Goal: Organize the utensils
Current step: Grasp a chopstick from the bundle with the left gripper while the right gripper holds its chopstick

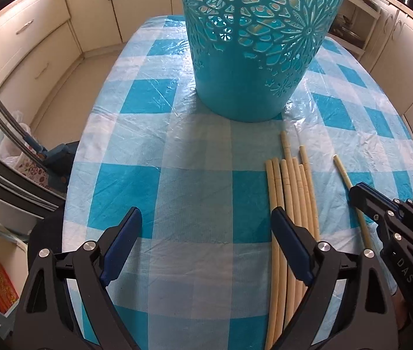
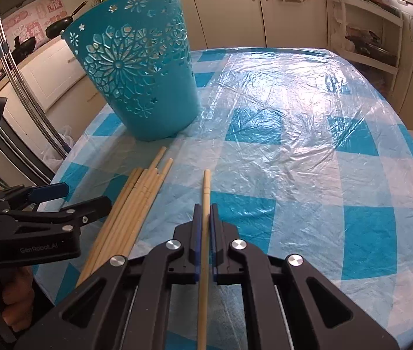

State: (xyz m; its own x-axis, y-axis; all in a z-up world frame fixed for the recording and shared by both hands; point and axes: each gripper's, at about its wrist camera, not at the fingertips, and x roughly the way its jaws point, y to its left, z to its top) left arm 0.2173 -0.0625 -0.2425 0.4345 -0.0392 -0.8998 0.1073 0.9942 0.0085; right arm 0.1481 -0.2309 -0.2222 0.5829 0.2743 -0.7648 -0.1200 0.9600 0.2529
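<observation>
The right claw (image 2: 203, 213) is clamped on one pale wooden chopstick (image 2: 206, 186) at centre frame, lying low over the checked blue-and-white plastic-covered table (image 2: 294, 134). The thin round stick may pivot or slip, missing the teal perforated plastic basket (image 2: 139, 73) at upper left. The left claw (image 1: 206, 227) stands spread apart, empty, beside the bundle of pale chopsticks (image 1: 291, 192).

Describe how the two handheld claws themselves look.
Both are matte black frames with round silver pivot bolts and blue finger pads. The left claw bears grey "GenRobot.AI" lettering on its side; the right claw shows "DAS". A bare hand holds the left one's grip.
</observation>
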